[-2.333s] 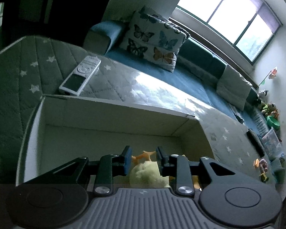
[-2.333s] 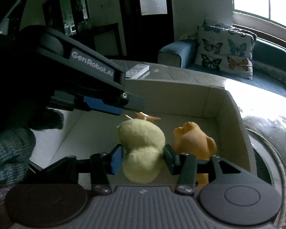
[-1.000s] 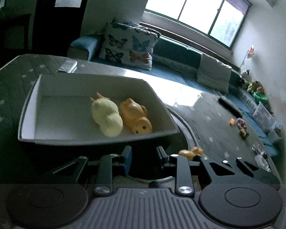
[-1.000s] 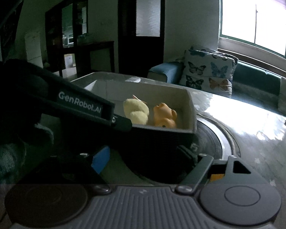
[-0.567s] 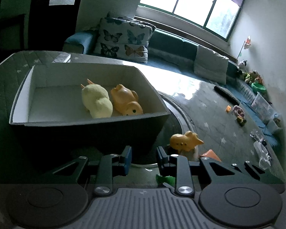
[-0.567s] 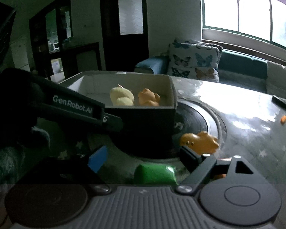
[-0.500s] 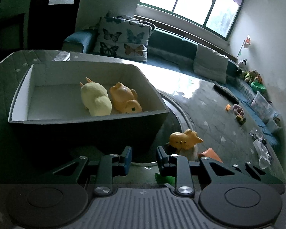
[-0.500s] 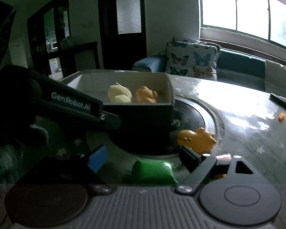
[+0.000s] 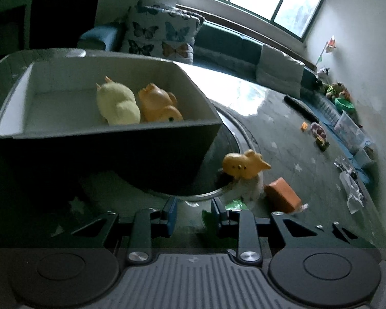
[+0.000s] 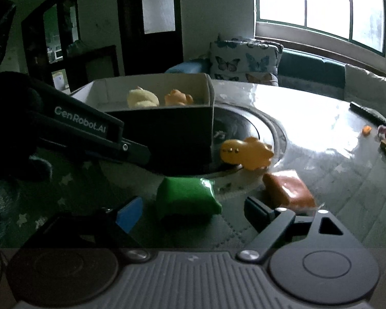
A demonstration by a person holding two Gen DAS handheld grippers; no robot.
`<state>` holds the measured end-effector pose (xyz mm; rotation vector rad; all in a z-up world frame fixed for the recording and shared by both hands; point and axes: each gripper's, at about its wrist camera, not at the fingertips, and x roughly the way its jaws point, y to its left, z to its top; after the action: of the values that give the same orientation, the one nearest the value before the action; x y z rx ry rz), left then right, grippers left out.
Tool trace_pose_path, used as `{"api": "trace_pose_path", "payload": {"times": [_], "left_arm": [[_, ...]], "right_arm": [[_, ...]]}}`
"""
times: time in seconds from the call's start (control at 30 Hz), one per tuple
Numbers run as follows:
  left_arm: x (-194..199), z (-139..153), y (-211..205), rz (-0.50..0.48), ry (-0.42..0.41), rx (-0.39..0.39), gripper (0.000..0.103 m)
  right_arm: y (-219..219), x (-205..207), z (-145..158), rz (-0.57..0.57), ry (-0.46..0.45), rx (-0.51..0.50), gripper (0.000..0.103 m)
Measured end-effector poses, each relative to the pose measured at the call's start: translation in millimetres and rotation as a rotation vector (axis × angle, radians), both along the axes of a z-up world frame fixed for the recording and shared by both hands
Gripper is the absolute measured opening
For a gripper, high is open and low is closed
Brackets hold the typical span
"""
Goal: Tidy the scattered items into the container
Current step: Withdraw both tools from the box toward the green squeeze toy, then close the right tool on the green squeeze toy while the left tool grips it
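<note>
the dark open-topped box with pale inner walls [image 9: 110, 149] stood on the grey star-quilted desk [image 9: 290, 139], holding a pale yellow plush toy [image 9: 117, 101] and an orange rubber animal [image 9: 158, 104]. the left tongs [image 9: 194, 212] had just been opening, nothing between them. the right tongs [image 10: 193, 212] had widened too, spread around a green soft block [image 10: 186, 197] (untouched). another orange toy [image 10: 245, 152] and a blurred orange-brown block [image 10: 287, 189] lay nearby.

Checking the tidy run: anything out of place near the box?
Yes. Three items lie outside the box: an orange toy animal beside its corner, a green packet and an orange-brown packet in front. More small bits are scattered farther right.
</note>
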<state>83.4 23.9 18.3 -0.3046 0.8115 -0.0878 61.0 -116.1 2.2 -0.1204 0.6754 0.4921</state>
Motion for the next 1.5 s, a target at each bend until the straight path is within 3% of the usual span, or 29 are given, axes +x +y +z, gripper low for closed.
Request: {"api": "trace_pose_path", "payload": {"times": [0.53,0.97,1.5], "left_arm": [[9,-17,-15,-0.062,0.067,-0.073,0.033],[16,-22,-17,-0.085,0.081,-0.088,0.035],[20,-25,-21,-0.108,0.102,-0.106,0.039]], "right_arm": [[4,10,-16,0.014,0.019,0.001,0.086],[9,14,-22,0.032,0.016,-0.012,0.07],[5,10,-23,0.036,-0.002,-0.001,0.065]]}}
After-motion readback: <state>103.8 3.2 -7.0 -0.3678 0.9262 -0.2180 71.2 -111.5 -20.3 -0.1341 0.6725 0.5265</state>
